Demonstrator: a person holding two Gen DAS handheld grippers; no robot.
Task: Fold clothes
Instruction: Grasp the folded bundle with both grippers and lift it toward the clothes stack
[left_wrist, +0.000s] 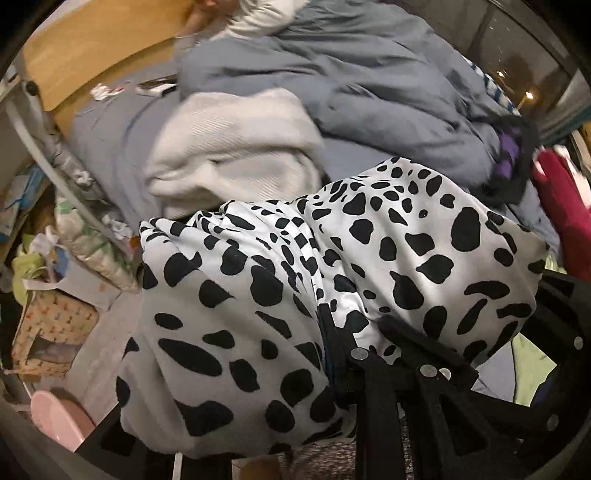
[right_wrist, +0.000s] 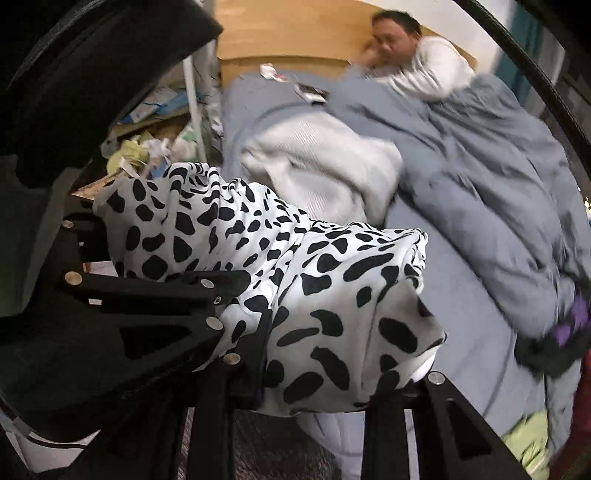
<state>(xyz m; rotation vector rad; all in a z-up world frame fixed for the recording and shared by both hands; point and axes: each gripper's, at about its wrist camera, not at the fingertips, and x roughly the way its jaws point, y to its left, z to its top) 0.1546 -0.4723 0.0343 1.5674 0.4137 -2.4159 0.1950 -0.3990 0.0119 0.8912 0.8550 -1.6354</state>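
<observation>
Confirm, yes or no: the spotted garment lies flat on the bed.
No, the black-spotted white garment hangs bunched above the grey-blue bed sheet.

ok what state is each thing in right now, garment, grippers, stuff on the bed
spotted garment: bunched, lifted over the bed, gripped at two places
left gripper: shut on the spotted garment
right gripper: shut on the spotted garment
white blanket: crumpled on the bed
grey duvet: rumpled, covering a person lying down
</observation>
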